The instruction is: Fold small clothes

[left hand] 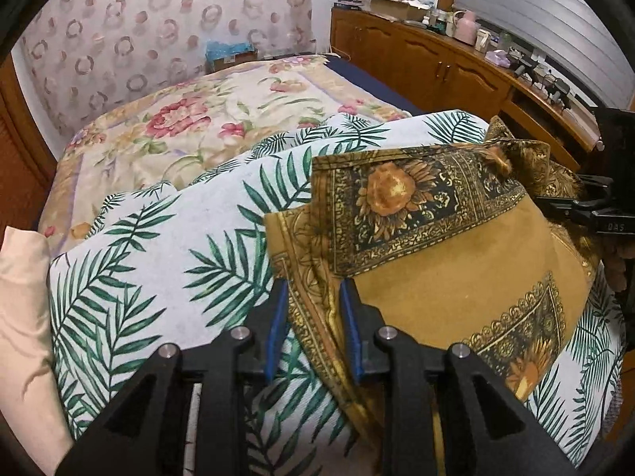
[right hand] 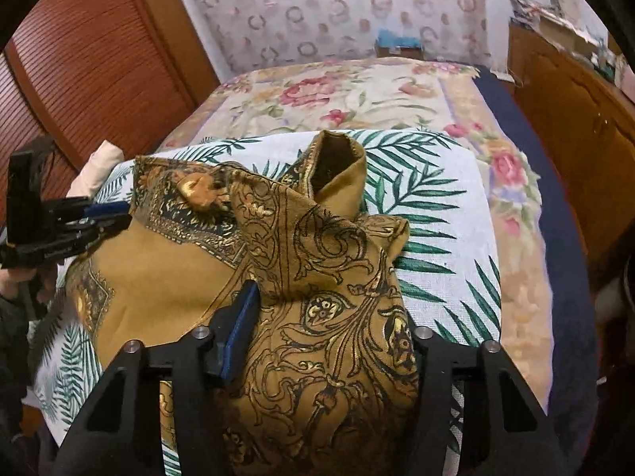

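Note:
A mustard garment [left hand: 456,277] with black-and-gold sunflower borders lies crumpled on a white palm-leaf cloth [left hand: 158,258] spread over the bed. My left gripper [left hand: 313,317] is shut on the garment's patterned left edge, and fabric fills the gap between its blue pads. In the right wrist view the garment [right hand: 317,261] bunches up over my right gripper [right hand: 325,305]. Its left pad [right hand: 242,325] presses against the cloth and its other finger is hidden beneath it. Each gripper shows in the other's view: the right gripper [left hand: 571,206] at the garment's far side, the left gripper [right hand: 117,214] at its left corner.
The palm-leaf cloth [right hand: 436,218] covers the near end of a floral bedspread [right hand: 337,91]. A pale pillow [left hand: 20,297] lies at the left. A wooden sideboard [left hand: 416,59] cluttered with small items runs along the right, and a louvred wooden door [right hand: 79,59] stands to the left.

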The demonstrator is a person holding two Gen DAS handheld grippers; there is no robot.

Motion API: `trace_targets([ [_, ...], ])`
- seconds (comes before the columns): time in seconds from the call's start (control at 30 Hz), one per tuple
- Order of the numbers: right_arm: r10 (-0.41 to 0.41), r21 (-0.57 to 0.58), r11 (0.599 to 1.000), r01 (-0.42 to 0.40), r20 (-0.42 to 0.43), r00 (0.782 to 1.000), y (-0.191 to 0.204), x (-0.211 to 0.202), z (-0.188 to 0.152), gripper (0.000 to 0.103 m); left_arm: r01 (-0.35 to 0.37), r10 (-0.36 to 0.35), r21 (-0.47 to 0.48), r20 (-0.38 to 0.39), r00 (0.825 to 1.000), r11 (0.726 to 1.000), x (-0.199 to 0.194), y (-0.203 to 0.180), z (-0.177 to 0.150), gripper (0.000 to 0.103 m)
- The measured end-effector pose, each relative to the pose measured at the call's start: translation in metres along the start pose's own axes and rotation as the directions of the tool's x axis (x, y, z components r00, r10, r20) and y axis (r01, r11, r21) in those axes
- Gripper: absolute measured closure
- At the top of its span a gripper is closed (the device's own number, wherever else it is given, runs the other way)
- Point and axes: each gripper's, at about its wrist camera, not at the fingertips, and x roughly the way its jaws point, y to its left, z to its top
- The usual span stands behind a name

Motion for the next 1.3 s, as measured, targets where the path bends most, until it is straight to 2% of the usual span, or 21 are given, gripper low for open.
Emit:
trace_targets([
  [0.07, 0.000, -0.005, 1.000, 0.000, 0.006, 1.000, 0.002, 0.000, -0.001, 0.061, 0.005, -0.005, -0.019, 0.001, 1.000, 1.000, 0.000, 0.004, -0.001, 0.074],
  [0.2, 0.015, -0.030, 0.999, -0.015, 0.022, 1.000, 0.008, -0.001, -0.002, 0.080, 0.029, -0.029, -0.033, 0.001, 1.000, 0.999, 0.001, 0.010, -0.001, 0.072],
  [0.33, -0.009, -0.079, 0.997, 0.014, 0.070, 0.997, 0.019, -0.008, 0.001, 0.088, 0.043, -0.043, -0.029, -0.015, 0.999, 0.999, 0.002, 0.010, 0.002, 0.072],
  [0.4, -0.022, -0.101, 0.994, 0.032, 0.107, 0.994, 0.026, -0.017, 0.003, 0.090, 0.069, -0.069, -0.029, -0.015, 0.997, 0.997, 0.002, 0.010, 0.001, 0.072],
  [0.43, -0.025, -0.106, 0.994, 0.038, 0.124, 0.992, 0.029, -0.021, 0.004, 0.090, 0.076, -0.077, -0.033, -0.014, 0.997, 0.997, 0.001, 0.010, 0.001, 0.076],
  [0.47, -0.025, -0.117, 0.992, 0.041, 0.137, 0.990, 0.033, -0.024, 0.005, 0.090, 0.088, -0.089, -0.039, -0.010, 0.996, 0.995, 0.001, 0.012, 0.001, 0.088],
  [0.53, -0.034, -0.132, 0.990, 0.055, 0.152, 0.988, 0.037, -0.027, 0.007, 0.091, 0.141, -0.141, -0.055, -0.011, 0.990, 0.989, 0.000, 0.013, 0.001, 0.100],
  [0.7, -0.036, -0.163, 0.984, 0.069, 0.198, 0.980, 0.048, -0.040, 0.017, 0.092, 0.155, -0.151, -0.051, 0.065, 0.986, 0.987, -0.022, 0.012, -0.005, 0.101],
  [0.83, -0.017, -0.225, 0.971, 0.076, 0.254, 0.967, 0.077, -0.060, 0.030, 0.092, 0.170, -0.156, -0.066, 0.181, 0.971, 0.983, -0.072, 0.019, -0.014, 0.101],
  [0.93, 0.015, -0.292, 0.954, 0.073, 0.286, 0.958, 0.108, -0.072, 0.046, 0.093, 0.147, -0.124, -0.076, 0.255, 0.959, 0.986, -0.109, 0.032, -0.027, 0.101],
  [1.07, 0.076, -0.408, 0.911, 0.055, 0.299, 0.951, 0.162, -0.075, 0.078, 0.093, 0.102, -0.049, -0.136, 0.347, 0.937, 0.985, -0.161, 0.066, -0.052, 0.101],
  [1.2, 0.146, -0.521, 0.853, 0.025, 0.285, 0.947, 0.221, -0.063, 0.113, 0.093, 0.018, 0.074, -0.218, 0.405, 0.911, 0.976, -0.204, 0.107, -0.083, 0.101],
  [1.3, 0.204, -0.611, 0.791, -0.017, 0.237, 0.950, 0.275, -0.040, 0.141, 0.093, -0.047, 0.172, -0.300, 0.406, 0.898, 0.953, -0.224, 0.141, -0.110, 0.101],
])
